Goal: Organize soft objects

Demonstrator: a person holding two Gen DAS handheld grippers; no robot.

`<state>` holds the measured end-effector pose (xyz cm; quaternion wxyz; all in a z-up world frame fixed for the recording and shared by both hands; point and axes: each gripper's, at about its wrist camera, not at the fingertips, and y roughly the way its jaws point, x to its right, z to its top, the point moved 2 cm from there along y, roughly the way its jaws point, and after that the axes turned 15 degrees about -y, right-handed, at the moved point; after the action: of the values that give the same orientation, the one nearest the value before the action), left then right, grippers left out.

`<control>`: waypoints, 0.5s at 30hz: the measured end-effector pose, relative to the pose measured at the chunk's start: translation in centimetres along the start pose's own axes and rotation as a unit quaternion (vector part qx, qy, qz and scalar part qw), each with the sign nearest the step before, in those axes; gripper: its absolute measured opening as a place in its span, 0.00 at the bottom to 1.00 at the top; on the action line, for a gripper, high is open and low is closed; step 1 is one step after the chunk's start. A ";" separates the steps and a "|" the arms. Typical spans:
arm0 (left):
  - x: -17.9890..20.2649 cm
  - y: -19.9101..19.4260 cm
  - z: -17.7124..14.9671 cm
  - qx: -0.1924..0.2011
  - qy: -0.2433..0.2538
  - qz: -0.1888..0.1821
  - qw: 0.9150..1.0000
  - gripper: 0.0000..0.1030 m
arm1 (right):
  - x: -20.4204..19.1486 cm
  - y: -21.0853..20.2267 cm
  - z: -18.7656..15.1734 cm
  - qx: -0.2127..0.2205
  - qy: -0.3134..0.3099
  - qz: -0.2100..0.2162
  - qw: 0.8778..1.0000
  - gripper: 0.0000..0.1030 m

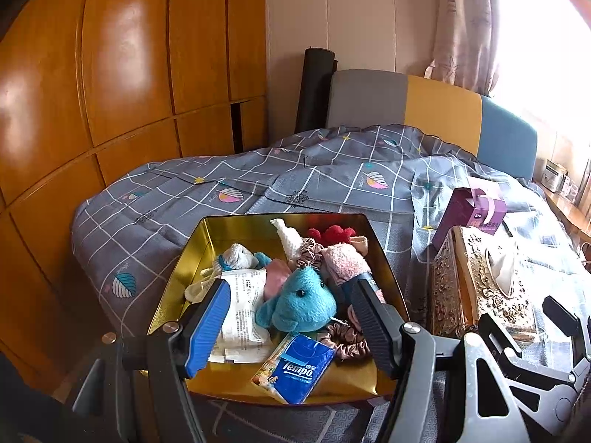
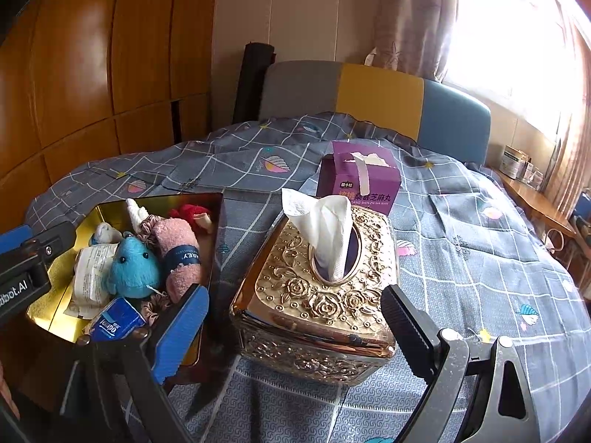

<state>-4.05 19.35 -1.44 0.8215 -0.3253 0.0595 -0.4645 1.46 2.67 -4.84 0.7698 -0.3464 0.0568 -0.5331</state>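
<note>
A gold tin (image 1: 207, 229) on the bed (image 1: 155, 199) already holds most of the soft things: a blue plush toy (image 1: 301, 304), a rolled pink towel (image 1: 345, 264), a satin scrunchie (image 1: 345, 339), a red plush (image 1: 328, 232) and a Tempo tissue pack (image 1: 295, 367) tipped against the near wall. The left claw (image 1: 291, 332) hovers over the tin, jaws wide and empty, the plush between them. Sorting looks well along; the step in hand appears to be tidying the tin's contents or turning to what remains outside. The right claw (image 2: 295, 328), also wide and empty, frames an ornate gold tissue box (image 2: 317, 295) with a tissue (image 2: 321, 229) standing up from its slot, just beside the tin. A purple carton (image 2: 360, 177) stands behind it. Any reach for the tissue must clear the box's hard lid.
</note>
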 end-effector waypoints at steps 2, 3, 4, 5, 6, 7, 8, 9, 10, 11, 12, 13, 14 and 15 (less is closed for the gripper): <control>0.0 0.0 0.0 0.001 0.000 0.000 1.000 0.67 | -0.1 0.0 0.0 0.000 -0.001 0.000 1.000 0.92; -0.1 0.0 0.0 0.001 -0.001 0.000 1.000 0.67 | -0.2 0.0 0.0 0.000 -0.002 0.000 1.000 0.92; -0.1 0.0 0.0 0.001 -0.002 0.000 1.000 0.67 | -0.2 0.0 0.0 -0.001 -0.002 0.000 1.000 0.92; -0.2 0.0 0.0 0.001 -0.003 0.000 1.000 0.67 | -0.2 0.0 0.0 -0.001 -0.001 0.000 1.000 0.92; -0.2 0.0 0.0 0.000 -0.004 0.000 1.000 0.67 | -0.2 0.0 0.0 -0.001 -0.001 0.000 1.000 0.92; -0.3 0.0 0.0 0.000 -0.004 0.001 1.000 0.67 | -0.2 0.0 0.0 -0.001 -0.001 0.000 1.000 0.92; -0.3 0.1 0.0 -0.001 -0.005 0.001 1.000 0.67 | -0.2 0.0 0.0 -0.001 -0.002 0.000 1.000 0.92; -0.3 0.1 0.0 -0.001 -0.005 0.001 1.000 0.67 | -0.2 0.0 0.0 -0.001 -0.002 0.000 1.000 0.92; -0.3 0.1 0.0 -0.001 -0.005 0.000 1.000 0.67 | -0.2 0.0 0.0 0.000 -0.001 0.000 1.000 0.92; -0.3 0.1 0.0 -0.001 -0.005 0.001 1.000 0.67 | -0.3 0.0 0.0 0.000 -0.001 0.000 1.000 0.92; -0.4 0.1 0.0 0.000 -0.005 0.001 1.000 0.67 | -0.3 0.0 0.0 0.000 -0.002 0.000 1.000 0.92; -0.3 0.1 0.0 0.000 -0.005 0.000 1.000 0.67 | -0.4 0.1 0.0 -0.001 -0.002 0.000 1.000 0.92; -0.3 0.1 0.0 0.000 -0.005 0.000 1.000 0.67 | -0.4 0.0 0.0 -0.001 -0.002 0.000 1.000 0.92; -0.4 0.0 0.0 0.001 -0.005 0.000 1.000 0.67 | -0.4 0.0 0.0 -0.001 -0.002 0.000 1.000 0.92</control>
<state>-4.25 19.63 -1.52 0.8221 -0.3266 0.0544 -0.4632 1.30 3.02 -5.02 0.7696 -0.3483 0.0553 -0.5323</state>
